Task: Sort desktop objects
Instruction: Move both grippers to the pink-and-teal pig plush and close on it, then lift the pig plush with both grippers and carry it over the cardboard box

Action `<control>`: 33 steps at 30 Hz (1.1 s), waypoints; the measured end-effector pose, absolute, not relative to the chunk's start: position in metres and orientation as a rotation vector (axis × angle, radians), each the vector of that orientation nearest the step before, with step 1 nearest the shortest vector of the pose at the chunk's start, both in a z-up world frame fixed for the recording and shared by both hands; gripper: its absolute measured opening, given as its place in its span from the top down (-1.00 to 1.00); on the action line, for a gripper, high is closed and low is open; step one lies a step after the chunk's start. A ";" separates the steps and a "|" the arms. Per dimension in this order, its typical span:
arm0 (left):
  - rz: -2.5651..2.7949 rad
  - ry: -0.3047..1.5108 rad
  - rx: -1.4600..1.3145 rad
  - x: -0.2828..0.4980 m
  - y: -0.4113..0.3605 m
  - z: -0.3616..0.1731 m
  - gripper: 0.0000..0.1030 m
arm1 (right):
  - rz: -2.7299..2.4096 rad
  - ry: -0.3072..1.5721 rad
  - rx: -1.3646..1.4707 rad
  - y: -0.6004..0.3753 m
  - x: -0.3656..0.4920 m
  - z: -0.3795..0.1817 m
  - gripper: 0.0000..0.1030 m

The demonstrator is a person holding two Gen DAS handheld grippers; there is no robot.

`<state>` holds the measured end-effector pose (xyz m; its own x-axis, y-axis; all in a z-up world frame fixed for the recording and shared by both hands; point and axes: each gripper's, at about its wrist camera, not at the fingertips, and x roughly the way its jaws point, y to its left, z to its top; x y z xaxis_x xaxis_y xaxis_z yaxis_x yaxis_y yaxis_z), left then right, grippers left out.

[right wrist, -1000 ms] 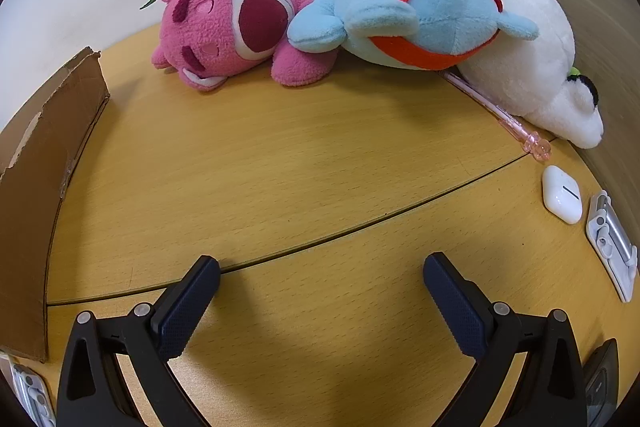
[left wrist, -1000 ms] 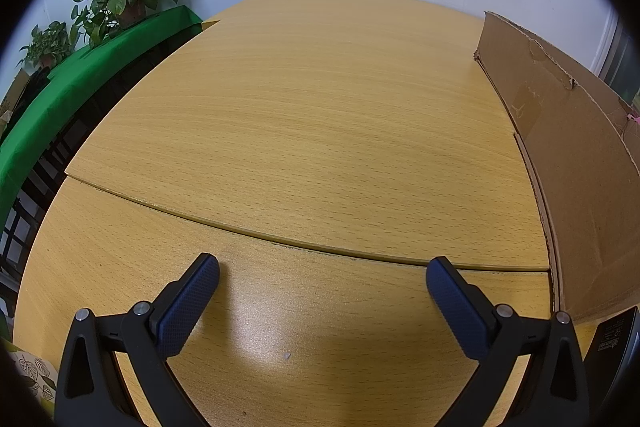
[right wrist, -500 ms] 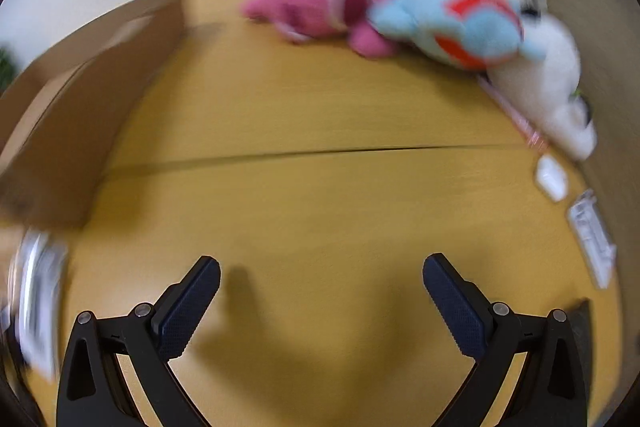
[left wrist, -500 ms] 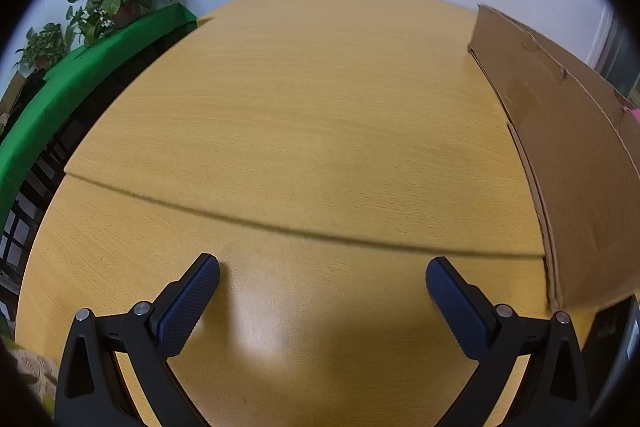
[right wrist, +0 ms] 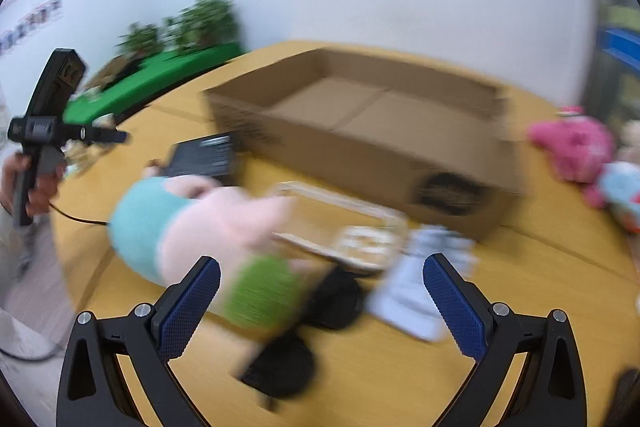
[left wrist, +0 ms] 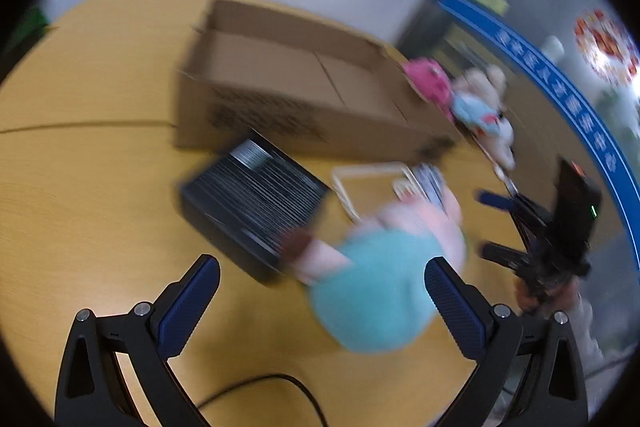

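Left wrist | left gripper (left wrist: 322,291) spread | plush pig (left wrist: 376,279) apparently below

Pink-and-teal plush (left wrist: 376,267) lies beside black box (left wrist: 252,203), before open carton (left wrist: 304,95).

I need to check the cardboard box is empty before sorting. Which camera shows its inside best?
The right wrist view: the cardboard box sits nearly centred, its bare floor and all walls visible, though blurred. The left wrist view shows it farther off, with most of its floor visible.
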<state>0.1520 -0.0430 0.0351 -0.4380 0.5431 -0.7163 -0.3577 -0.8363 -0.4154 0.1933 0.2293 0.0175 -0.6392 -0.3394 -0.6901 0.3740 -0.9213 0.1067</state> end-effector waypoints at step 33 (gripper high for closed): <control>2.315 -0.124 -0.788 0.121 -0.003 0.148 -0.55 | -2.681 0.148 0.814 0.158 0.174 0.109 -0.57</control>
